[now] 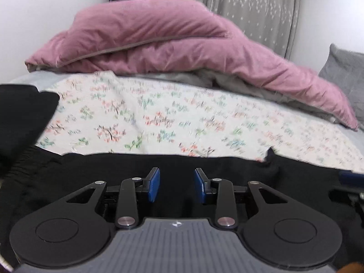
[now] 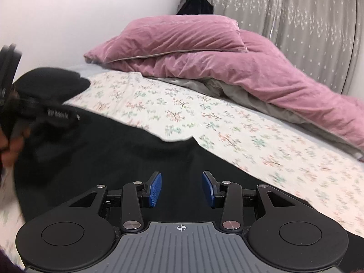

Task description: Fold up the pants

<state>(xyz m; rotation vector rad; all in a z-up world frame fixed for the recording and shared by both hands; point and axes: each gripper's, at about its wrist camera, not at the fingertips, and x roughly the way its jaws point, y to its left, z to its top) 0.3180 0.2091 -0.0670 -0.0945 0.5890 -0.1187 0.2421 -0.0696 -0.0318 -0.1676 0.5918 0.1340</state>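
Black pants (image 1: 127, 168) lie spread on the floral bedsheet (image 1: 159, 113), filling the lower part of both views; they also show in the right wrist view (image 2: 113, 154). My left gripper (image 1: 177, 185) is open just above the black cloth, blue pads apart, holding nothing. My right gripper (image 2: 182, 187) is open too, over the pants, empty. The left gripper's body and the hand on it show blurred at the left edge of the right wrist view (image 2: 13, 104). A part of the right gripper shows at the right edge of the left wrist view (image 1: 350, 182).
A pink duvet (image 1: 173, 45) is heaped at the back of the bed, with grey lining under it. A grey pillow (image 1: 345, 72) lies at the right. A grey curtain (image 2: 295, 22) and white wall stand behind. A dark garment (image 2: 193, 2) hangs in the corner.
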